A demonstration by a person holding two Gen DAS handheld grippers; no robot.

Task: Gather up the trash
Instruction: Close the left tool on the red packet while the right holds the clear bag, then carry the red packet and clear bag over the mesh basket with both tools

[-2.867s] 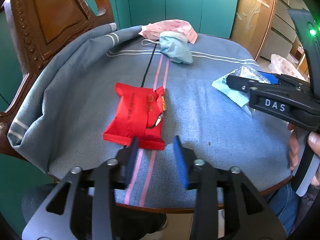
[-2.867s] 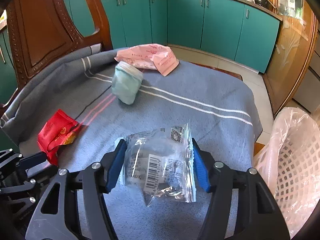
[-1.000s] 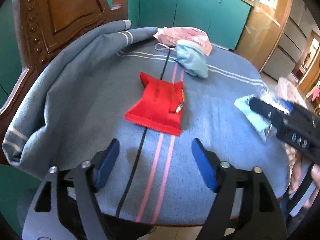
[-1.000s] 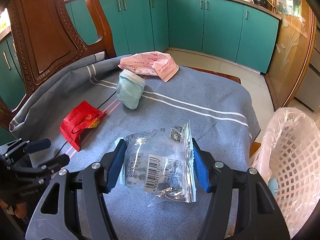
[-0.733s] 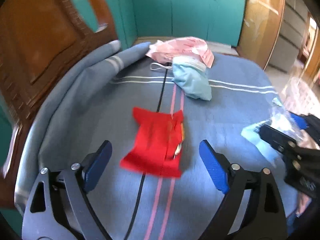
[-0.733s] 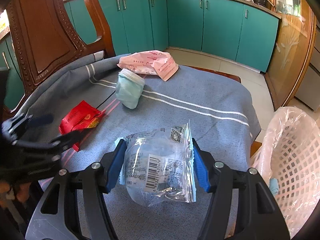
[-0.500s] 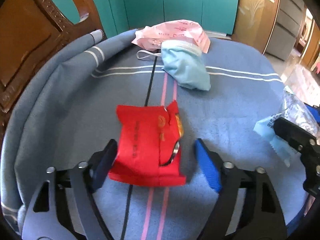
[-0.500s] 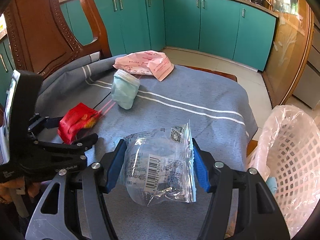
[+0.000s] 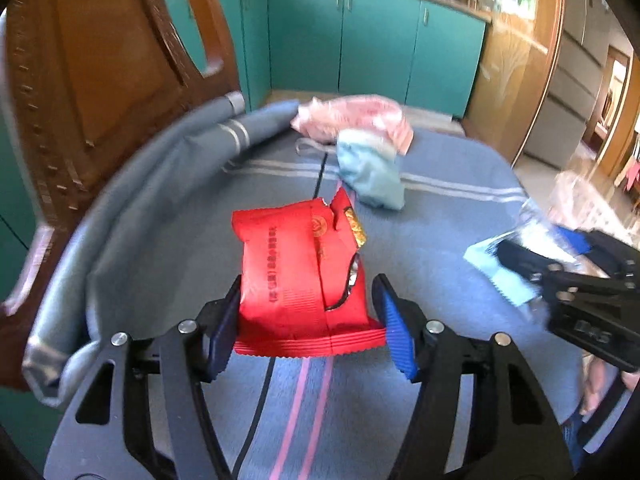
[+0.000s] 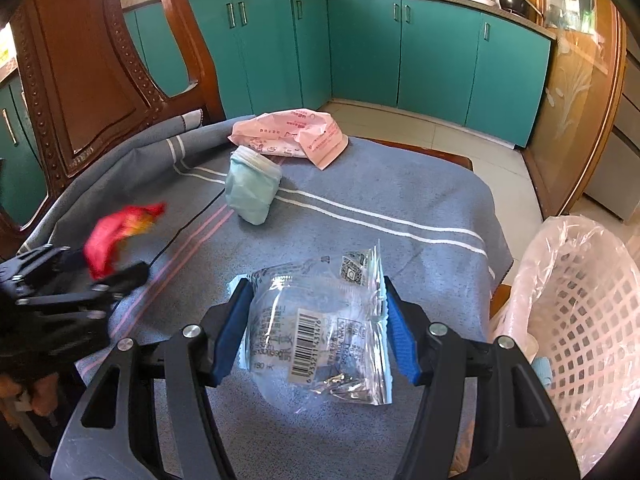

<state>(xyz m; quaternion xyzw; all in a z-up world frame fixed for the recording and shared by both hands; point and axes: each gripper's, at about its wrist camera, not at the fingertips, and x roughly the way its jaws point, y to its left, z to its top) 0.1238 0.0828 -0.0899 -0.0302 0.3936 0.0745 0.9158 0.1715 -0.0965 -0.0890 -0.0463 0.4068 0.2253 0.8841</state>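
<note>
Left gripper (image 9: 308, 322) pinching the red wrapper (image 9: 302, 276) by its sides, blue pads pressed against the crinkled pack, lifted off the blue-grey tablecloth (image 9: 440, 216). Right gripper (image 10: 314, 328) clamped on the clear plastic bag (image 10: 320, 328), barcode facing the camera, bag sagging below the pads.

Ahead of the left tool: bare cloth with pink stripes, then the pale blue face mask (image 9: 370, 172), with the pink packet (image 9: 352, 120) touching it just beyond. Off to its left, cloth bunched up against the wooden chair (image 9: 100, 60); to its right, the other tool.

Ahead of the right tool: open cloth up to the white stripes, mask and packet at the far left. To its right, past the table edge, the lined pink basket (image 10: 580, 320), mouth open.
</note>
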